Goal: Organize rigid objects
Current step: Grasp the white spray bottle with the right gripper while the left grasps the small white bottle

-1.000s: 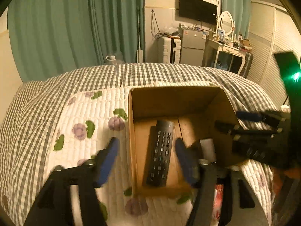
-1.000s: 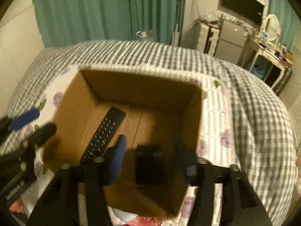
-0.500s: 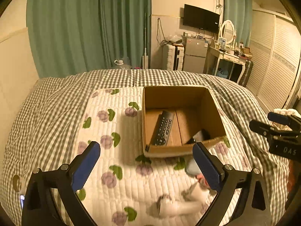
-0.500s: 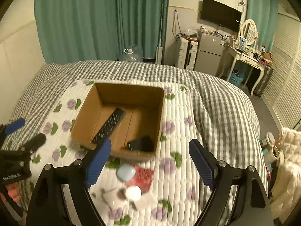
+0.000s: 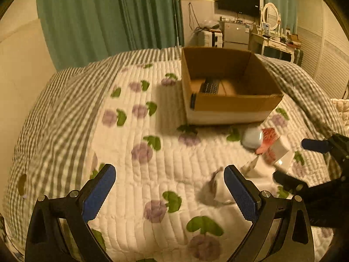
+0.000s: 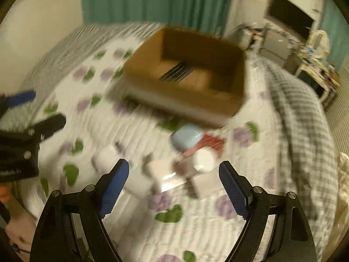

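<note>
Both grippers hung wide open and empty, the left gripper (image 5: 169,191) and right gripper (image 6: 173,185) above the small items (image 6: 174,170) on the bed (image 5: 135,131) near the cardboard box (image 5: 226,107), so picking one separated piece squarely seemed wisest.

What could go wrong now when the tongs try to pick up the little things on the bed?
The small items lie bunched together and touching, so the open right tongs might pinch two at once or knock the light blue case aside. The quilt is soft, so things may tip or roll. The left tongs work close by and could bump the right ones.
</note>
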Tool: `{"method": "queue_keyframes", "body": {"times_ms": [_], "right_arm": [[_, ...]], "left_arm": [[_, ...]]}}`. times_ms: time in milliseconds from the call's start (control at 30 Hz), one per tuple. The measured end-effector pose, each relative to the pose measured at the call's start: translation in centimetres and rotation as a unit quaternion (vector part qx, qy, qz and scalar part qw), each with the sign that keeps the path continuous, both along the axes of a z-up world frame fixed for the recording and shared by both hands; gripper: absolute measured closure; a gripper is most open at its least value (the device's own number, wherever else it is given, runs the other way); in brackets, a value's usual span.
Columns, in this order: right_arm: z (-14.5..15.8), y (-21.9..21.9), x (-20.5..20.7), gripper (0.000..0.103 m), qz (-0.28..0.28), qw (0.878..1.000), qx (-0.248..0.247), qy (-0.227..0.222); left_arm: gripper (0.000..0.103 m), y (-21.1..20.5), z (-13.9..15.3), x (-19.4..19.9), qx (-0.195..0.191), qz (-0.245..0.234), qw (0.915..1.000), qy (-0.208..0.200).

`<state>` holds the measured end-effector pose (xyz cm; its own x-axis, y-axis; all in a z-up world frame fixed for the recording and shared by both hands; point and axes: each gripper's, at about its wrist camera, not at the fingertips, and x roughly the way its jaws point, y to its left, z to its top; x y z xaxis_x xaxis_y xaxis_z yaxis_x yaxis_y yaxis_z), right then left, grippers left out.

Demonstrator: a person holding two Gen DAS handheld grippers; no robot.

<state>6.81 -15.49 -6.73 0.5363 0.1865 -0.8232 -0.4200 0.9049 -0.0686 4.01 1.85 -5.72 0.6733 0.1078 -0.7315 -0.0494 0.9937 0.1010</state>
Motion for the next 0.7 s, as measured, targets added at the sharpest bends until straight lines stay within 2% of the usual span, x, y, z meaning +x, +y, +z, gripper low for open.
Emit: {"method": "queue_keyframes", "body": {"times_ms": [200, 367, 400, 600, 700], "right_arm": [[-3.6, 3.2, -0.3, 0.019, 0.061, 0.998, 0.009, 0.026], [-6.1, 6.3, -0.2, 0.034, 0.113, 0.992, -0.007, 0.046], [-6.5, 6.7, -0.1, 0.034, 0.119, 0.991, -0.008, 0.051], [-7.6, 7.4, 0.5, 0.036, 0.13, 0.99, -0.005, 0.06], [-7.4, 7.2, 0.6, 0.045, 0.125, 0.991, 0.008, 0.054]], "left_arm": [[0.002, 2.4, -3.1, 0.8, -0.026, 0.025, 0.9989, 0.031], [0.002, 3.3, -3.7, 1.1, -0.02, 0.04, 0.9984, 0.035], [0.002, 3.4, -3.7, 1.1, -0.02, 0.042, 0.9983, 0.035], [0.002, 3.6, -3.9, 1.3, -0.012, 0.048, 0.998, 0.039], [0.002, 3.6, -3.7, 1.3, -0.009, 0.049, 0.998, 0.038]]}}
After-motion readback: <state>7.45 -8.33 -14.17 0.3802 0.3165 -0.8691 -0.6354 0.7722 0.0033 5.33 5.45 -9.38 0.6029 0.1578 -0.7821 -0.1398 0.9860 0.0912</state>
